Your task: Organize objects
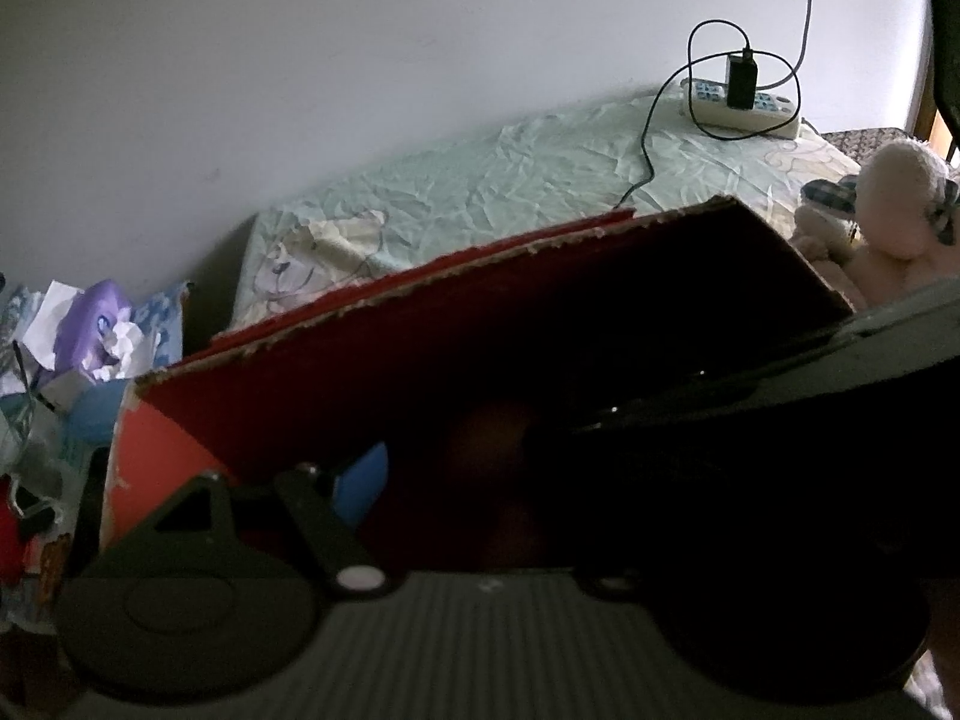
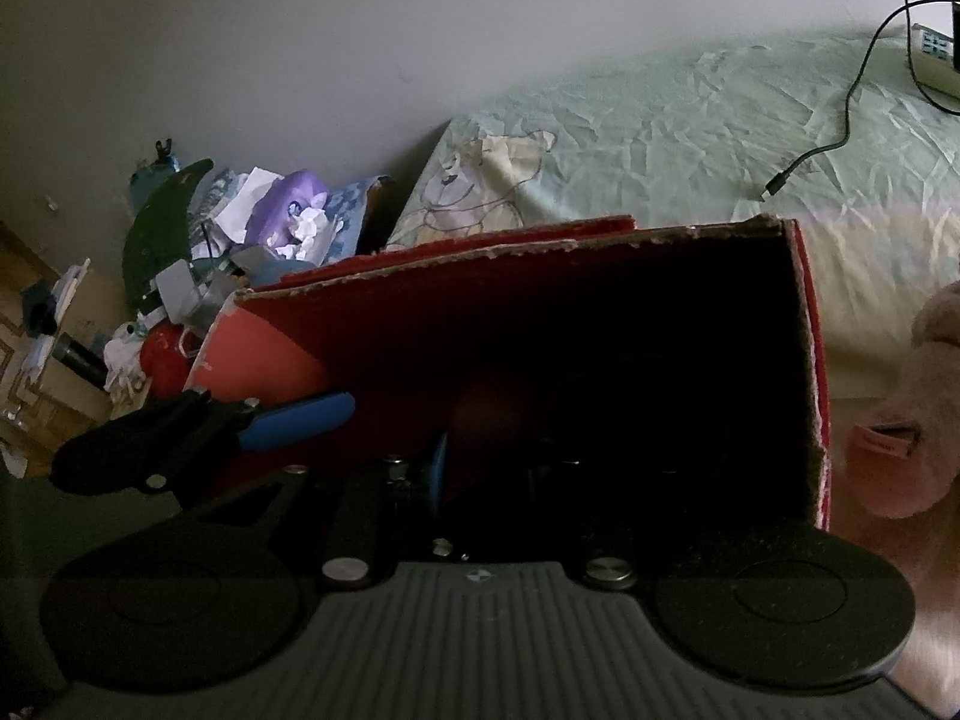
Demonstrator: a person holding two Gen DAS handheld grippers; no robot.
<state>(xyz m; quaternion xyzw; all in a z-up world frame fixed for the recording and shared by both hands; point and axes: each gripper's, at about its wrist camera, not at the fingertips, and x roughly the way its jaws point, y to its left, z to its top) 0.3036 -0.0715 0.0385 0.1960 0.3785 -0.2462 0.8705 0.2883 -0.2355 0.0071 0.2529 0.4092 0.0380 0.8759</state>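
A red cardboard box [image 1: 336,372] [image 2: 384,330] stands open on the bed, and its inside is very dark. Both grippers reach into it. My left gripper [image 1: 480,456] shows one blue finger [image 1: 366,474] set wide to the left, while its other finger is lost in shadow. In the right wrist view that same blue finger [image 2: 300,420] crosses the box's left wall. My right gripper [image 2: 480,462] has one blue finger [image 2: 441,468] close to the middle. A dim reddish round shape [image 2: 492,408] lies just ahead of it; whether it is held is hidden.
The box rests on a pale green bedsheet [image 1: 510,180] [image 2: 690,138]. A power strip [image 1: 744,105] with a black charger and cable [image 2: 840,120] lies at the far side. A pale plush toy [image 1: 894,210] [image 2: 936,396] sits right of the box. Clutter with a purple item [image 1: 96,324] [image 2: 288,204] is piled on the left.
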